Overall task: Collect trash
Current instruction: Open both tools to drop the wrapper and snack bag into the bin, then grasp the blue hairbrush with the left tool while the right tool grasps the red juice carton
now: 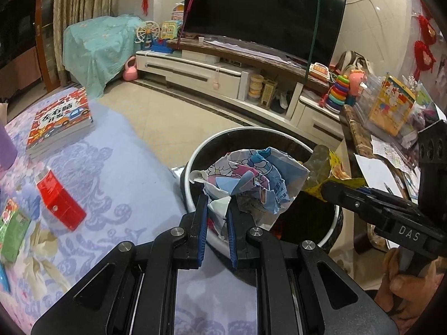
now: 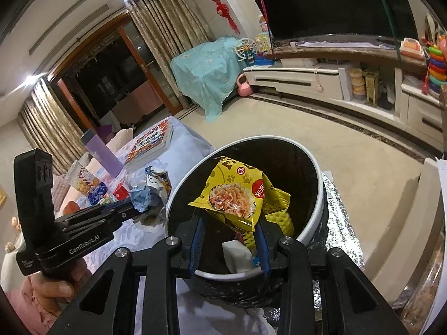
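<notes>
A round trash bin (image 1: 223,136) with a white rim and black liner stands beside the table; it also shows in the right wrist view (image 2: 315,220). My left gripper (image 1: 218,209) is shut on a crumpled blue-and-white wrapper (image 1: 262,178) and holds it over the bin. My right gripper (image 2: 230,231) holds a yellow snack bag (image 2: 237,192) between its fingers over the bin mouth. The right gripper with the bag (image 1: 329,167) shows at the right of the left wrist view. The left gripper with its wrapper (image 2: 145,195) shows at the left of the right wrist view. White and yellow trash (image 2: 237,254) lies inside the bin.
The table has a blue floral cloth (image 1: 125,173) with a red box (image 1: 60,203), a green packet (image 1: 12,229) and books (image 1: 60,120). A purple bottle (image 2: 103,153) and snack jars (image 2: 83,181) stand further back. A cluttered side table (image 1: 385,139) is at the right. A TV cabinet (image 1: 201,72) lines the far wall.
</notes>
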Action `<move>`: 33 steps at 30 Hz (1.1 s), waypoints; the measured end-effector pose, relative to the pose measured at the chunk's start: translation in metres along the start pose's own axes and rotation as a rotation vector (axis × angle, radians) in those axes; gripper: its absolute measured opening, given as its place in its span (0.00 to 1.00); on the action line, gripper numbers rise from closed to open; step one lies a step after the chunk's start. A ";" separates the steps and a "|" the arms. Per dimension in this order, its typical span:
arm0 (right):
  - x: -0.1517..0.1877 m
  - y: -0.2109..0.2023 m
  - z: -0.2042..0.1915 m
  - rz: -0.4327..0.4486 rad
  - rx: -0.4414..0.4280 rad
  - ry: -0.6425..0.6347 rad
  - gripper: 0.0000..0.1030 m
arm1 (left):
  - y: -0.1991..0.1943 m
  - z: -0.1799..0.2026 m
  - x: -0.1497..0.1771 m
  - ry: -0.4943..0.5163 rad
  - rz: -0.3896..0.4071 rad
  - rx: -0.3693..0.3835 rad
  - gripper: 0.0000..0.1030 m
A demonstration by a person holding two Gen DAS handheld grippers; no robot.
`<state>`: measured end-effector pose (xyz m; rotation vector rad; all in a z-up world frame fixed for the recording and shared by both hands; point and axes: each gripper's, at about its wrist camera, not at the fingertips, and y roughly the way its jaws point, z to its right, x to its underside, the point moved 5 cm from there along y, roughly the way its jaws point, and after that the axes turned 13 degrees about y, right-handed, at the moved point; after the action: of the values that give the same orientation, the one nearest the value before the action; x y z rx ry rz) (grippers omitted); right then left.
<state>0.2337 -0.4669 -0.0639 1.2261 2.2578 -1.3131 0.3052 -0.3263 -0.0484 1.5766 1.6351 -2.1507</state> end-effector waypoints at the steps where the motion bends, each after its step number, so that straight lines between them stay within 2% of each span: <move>1: -0.001 0.001 0.001 -0.003 0.001 0.002 0.33 | 0.001 0.001 0.000 0.001 -0.003 0.003 0.12; 5: -0.002 0.003 0.004 -0.020 -0.002 0.011 0.35 | 0.006 0.002 0.001 -0.002 -0.020 0.014 0.17; 7: -0.003 0.004 0.008 -0.026 0.007 0.020 0.36 | 0.007 0.002 0.003 -0.006 -0.029 0.011 0.30; 8: -0.004 0.004 0.010 -0.026 0.011 0.025 0.36 | 0.006 0.001 0.004 -0.009 -0.028 0.008 0.40; 9: -0.003 0.003 0.010 -0.026 0.013 0.031 0.38 | 0.005 0.000 0.005 -0.011 -0.023 0.004 0.42; 11: -0.004 0.002 0.010 -0.024 0.010 0.037 0.48 | 0.003 0.000 0.008 -0.013 -0.023 0.002 0.41; 13: -0.003 -0.001 0.008 -0.018 0.012 0.033 0.49 | -0.002 -0.003 0.012 -0.023 -0.018 0.001 0.42; 15: -0.003 -0.005 0.007 -0.010 0.012 0.033 0.53 | -0.007 -0.006 0.018 -0.038 -0.014 0.001 0.42; 18: 0.001 -0.010 0.003 0.003 0.008 0.035 0.69 | -0.015 -0.010 0.029 -0.063 -0.009 0.005 0.47; 20: 0.003 -0.012 0.000 0.007 -0.001 0.041 0.85 | -0.021 -0.012 0.037 -0.077 -0.005 0.003 0.49; 23: 0.011 -0.013 -0.009 0.003 -0.018 0.043 0.95 | -0.032 -0.019 0.053 -0.106 -0.004 -0.004 0.50; 33: 0.043 -0.009 -0.050 -0.009 -0.055 -0.001 0.97 | -0.070 -0.062 0.111 -0.246 -0.001 -0.058 0.53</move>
<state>0.2094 -0.4057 -0.0554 1.1973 2.2854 -1.2463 0.2559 -0.1923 -0.0727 1.2380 1.6037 -2.1728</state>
